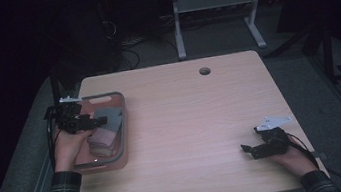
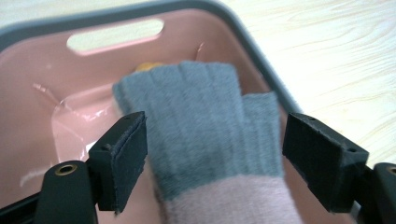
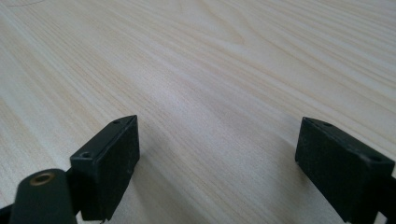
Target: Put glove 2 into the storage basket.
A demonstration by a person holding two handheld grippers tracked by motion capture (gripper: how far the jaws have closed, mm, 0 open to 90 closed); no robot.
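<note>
A pink bin (image 1: 122, 133) with a grey rim stands on the left of the wooden table (image 1: 201, 117). Inside lies a grey and pink knitted glove (image 2: 205, 135) on other folded cloth (image 1: 106, 135). My left gripper (image 1: 99, 121) hovers over the bin, and in the left gripper view (image 2: 215, 158) its jaws stand wide apart on either side of the glove without pressing it. My right gripper (image 1: 248, 149) rests near the table's front right, and the right gripper view (image 3: 217, 163) has its jaws open over bare wood.
The bin's far wall has a handle slot (image 2: 114, 36). A round cable hole (image 1: 204, 71) sits near the table's back edge. Behind the table stands a grey desk frame (image 1: 217, 13) on the floor.
</note>
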